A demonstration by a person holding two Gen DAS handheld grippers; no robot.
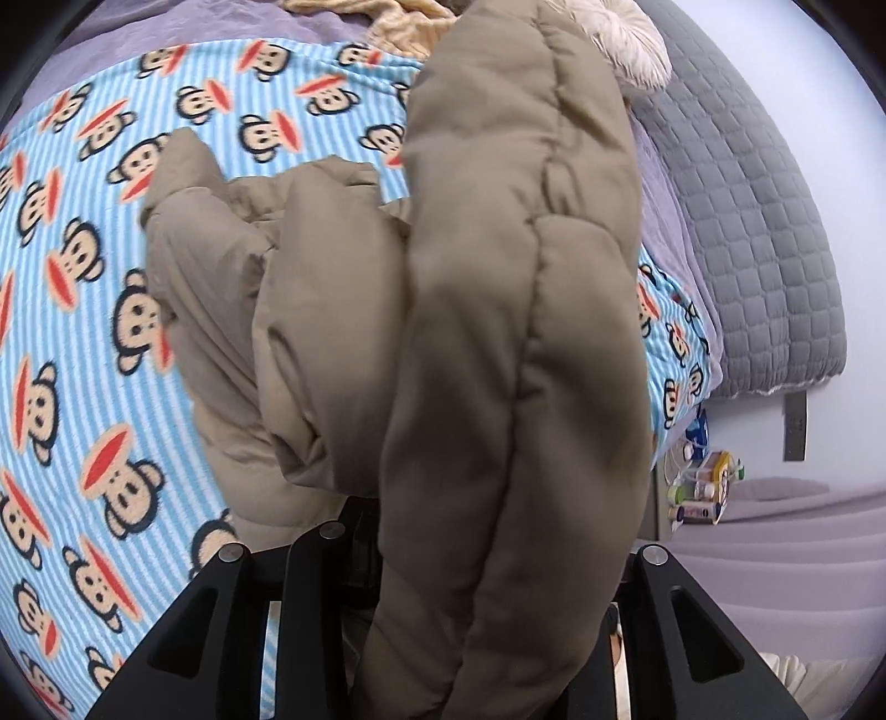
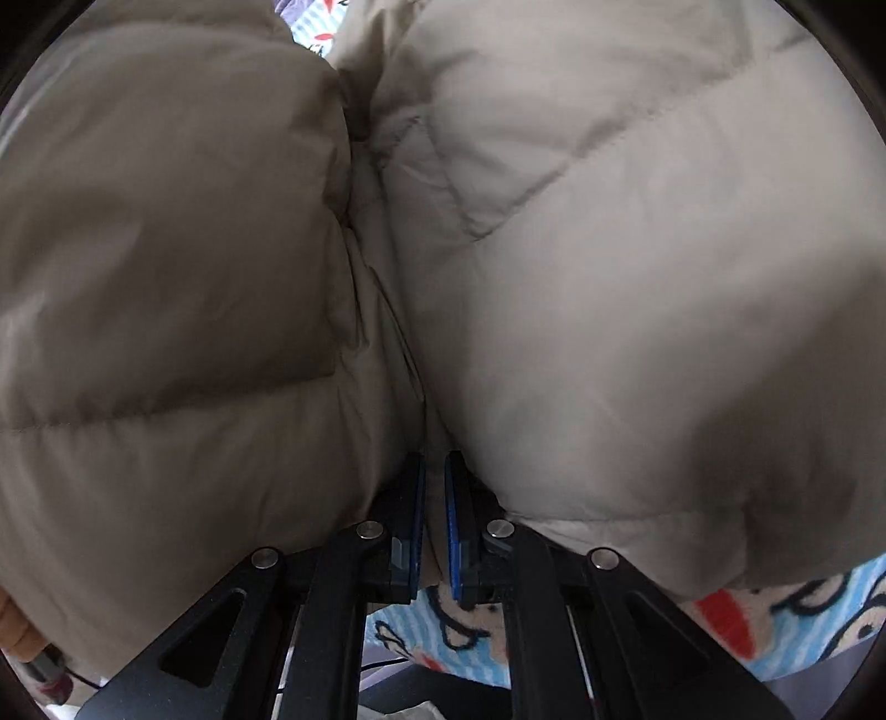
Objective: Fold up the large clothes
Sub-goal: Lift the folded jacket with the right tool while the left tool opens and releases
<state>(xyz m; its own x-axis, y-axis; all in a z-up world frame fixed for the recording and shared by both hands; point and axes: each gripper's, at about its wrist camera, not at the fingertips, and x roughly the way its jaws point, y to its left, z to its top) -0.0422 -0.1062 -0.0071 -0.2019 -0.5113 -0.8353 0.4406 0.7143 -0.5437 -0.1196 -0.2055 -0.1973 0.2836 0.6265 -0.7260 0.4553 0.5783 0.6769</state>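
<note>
The beige padded jacket [image 1: 343,310] lies bunched on a bed covered by a blue striped blanket [image 1: 72,343] printed with cartoon monkey faces. In the left wrist view one thick quilted fold of it rises up the middle of the frame from between the black arms of the left tool [image 1: 487,637], while the rest sits crumpled on the blanket beyond. The fold hides the fingertips, so I cannot tell whether that tool is pressing on the cloth or standing loose around it.

In the right wrist view the jacket [image 2: 609,266] fills almost the whole frame, two puffed panels meeting at a deep crease that runs down to the right tool [image 2: 434,498]. Its blue-padded fingers [image 2: 453,520] stand nearly together, clenched on a thin pinch of jacket fabric at the foot of the crease. The monkey blanket [image 2: 470,626] shows just below the fingers.

Beyond the blanket, a grey quilted cover [image 1: 764,232] drapes the right side of the bed, a cream fluffy cushion [image 1: 626,39] lies near the top, and purple bedding [image 1: 183,27] shows along the upper edge.
</note>
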